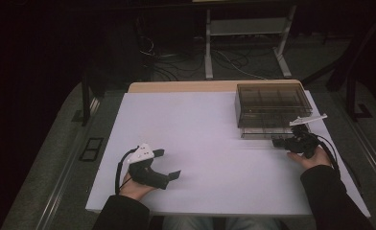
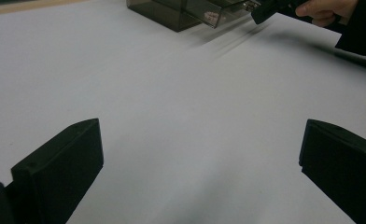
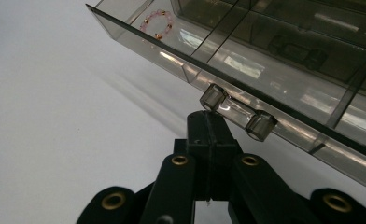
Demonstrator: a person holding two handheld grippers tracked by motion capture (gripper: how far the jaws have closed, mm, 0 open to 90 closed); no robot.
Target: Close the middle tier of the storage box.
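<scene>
Right gripper has its fingers shut just under the drawer handle, not on it, so a tug could slip off; left gripper sits open.

You see the smoked transparent organizer box at the far right of the counter, its bottom drawer pulled partly out, compartmented, with a pink bead bracelet in one end compartment.
</scene>
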